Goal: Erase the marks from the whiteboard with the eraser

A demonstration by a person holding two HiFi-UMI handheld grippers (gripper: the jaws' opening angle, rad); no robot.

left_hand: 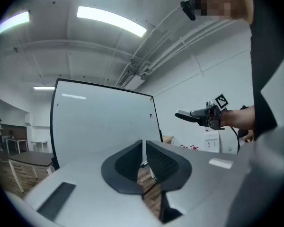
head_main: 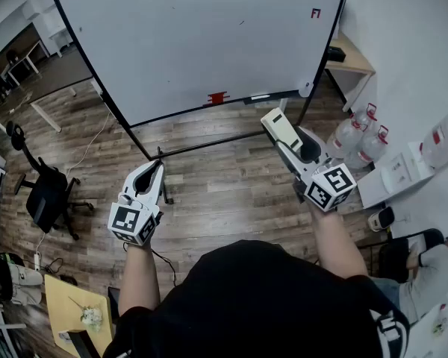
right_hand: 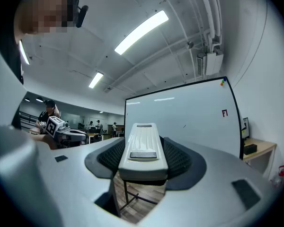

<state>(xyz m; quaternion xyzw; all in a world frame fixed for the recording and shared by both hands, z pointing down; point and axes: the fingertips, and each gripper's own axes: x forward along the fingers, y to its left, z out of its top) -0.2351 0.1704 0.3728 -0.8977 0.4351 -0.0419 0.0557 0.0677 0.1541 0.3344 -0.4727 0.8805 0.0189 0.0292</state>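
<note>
The whiteboard stands on a black frame ahead of me. A small red mark sits near its upper right corner, and a tiny dark mark is left of it. My right gripper is shut on a white eraser, held in the air short of the board's lower right. In the right gripper view the eraser lies between the jaws, with the red mark on the board beyond. My left gripper is shut and holds nothing, low and left of the board.
A red object and a white piece rest on the board's tray. A black office chair stands at the left. Water bottles, a wooden desk and a seated person are at the right.
</note>
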